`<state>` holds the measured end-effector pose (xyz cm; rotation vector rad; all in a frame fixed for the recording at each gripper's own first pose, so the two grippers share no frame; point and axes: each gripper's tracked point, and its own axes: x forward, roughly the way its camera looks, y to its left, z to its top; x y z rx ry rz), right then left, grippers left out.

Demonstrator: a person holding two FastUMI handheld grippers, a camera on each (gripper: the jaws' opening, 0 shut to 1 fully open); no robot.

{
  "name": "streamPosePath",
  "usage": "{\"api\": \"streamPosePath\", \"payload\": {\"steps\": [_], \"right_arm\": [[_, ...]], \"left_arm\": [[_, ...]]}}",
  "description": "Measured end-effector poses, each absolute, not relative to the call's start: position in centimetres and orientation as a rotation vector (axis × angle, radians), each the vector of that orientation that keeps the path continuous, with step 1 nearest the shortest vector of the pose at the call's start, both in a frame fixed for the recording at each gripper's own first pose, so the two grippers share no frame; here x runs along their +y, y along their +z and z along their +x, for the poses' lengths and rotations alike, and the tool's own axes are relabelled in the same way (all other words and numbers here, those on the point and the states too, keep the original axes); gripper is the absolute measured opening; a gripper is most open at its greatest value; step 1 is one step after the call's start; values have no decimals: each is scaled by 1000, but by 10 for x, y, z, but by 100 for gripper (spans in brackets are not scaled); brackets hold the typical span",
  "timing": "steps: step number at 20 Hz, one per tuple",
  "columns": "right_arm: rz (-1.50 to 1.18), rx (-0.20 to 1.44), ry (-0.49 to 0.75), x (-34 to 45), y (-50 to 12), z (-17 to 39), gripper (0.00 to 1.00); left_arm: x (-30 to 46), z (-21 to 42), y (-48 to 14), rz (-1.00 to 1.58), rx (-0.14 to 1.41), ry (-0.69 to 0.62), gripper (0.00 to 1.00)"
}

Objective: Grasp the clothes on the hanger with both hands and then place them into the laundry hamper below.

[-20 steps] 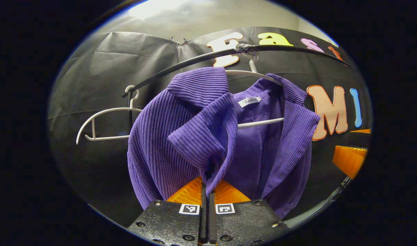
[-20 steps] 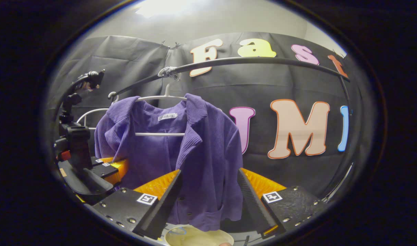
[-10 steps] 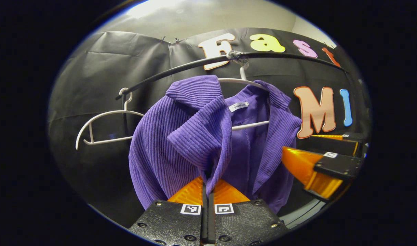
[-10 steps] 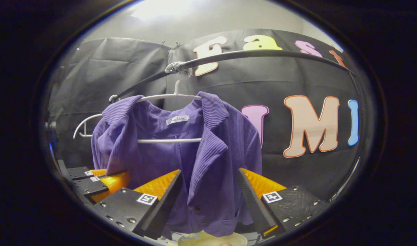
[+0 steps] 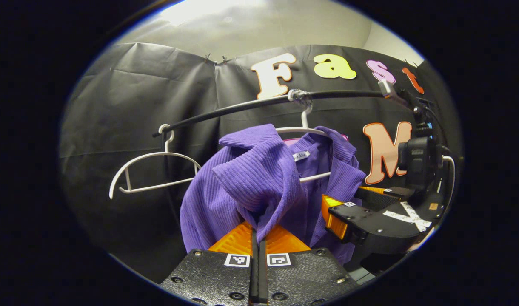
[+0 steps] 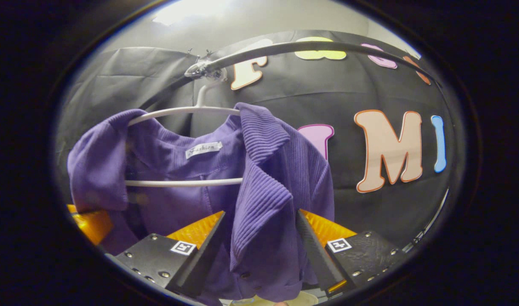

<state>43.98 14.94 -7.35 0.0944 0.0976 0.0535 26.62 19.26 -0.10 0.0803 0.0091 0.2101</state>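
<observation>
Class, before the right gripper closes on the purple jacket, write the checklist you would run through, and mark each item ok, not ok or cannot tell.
1. Left gripper shut on the purple jacket: ok.
2. Right gripper open: ok.
3. Jacket front edge lies between the right gripper's fingers: ok.
4. Jacket hangs on the white hanger: ok.
5. Empty hanger apart from the jacket: ok.
6. Hamper placed below: cannot tell.

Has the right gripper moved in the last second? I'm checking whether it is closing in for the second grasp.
Yes. In the right gripper view the purple corduroy jacket and white plastic hanger loom larger between the open jaws of the right gripper: it advanced toward them.
</observation>
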Motion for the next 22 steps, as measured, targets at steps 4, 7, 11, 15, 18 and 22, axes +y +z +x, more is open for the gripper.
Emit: {"api": "streamPosePath", "payload": {"steps": [4, 7, 11, 15, 18, 22], "right_arm": [[63, 105, 21, 140, -82, 449, 94], [38, 114, -13, 127, -86, 454, 96], [6, 123, -67, 107, -89, 457, 64], [19, 146, -99, 96, -92, 455, 19], [-10, 123, -161, 80, -82, 449, 2], [-55, 85, -207, 61, -67, 453, 7]], "left_arm": [[202, 256, 10, 83, -14, 254, 0], [211, 247, 16, 95, -27, 284, 0], [226, 236, 29, 99, -52, 333, 0], [243, 230, 42, 102, -76, 375, 3], [254, 227, 51, 78, -90, 394, 1], [273, 220, 62, 72, -110, 432, 0]]}}
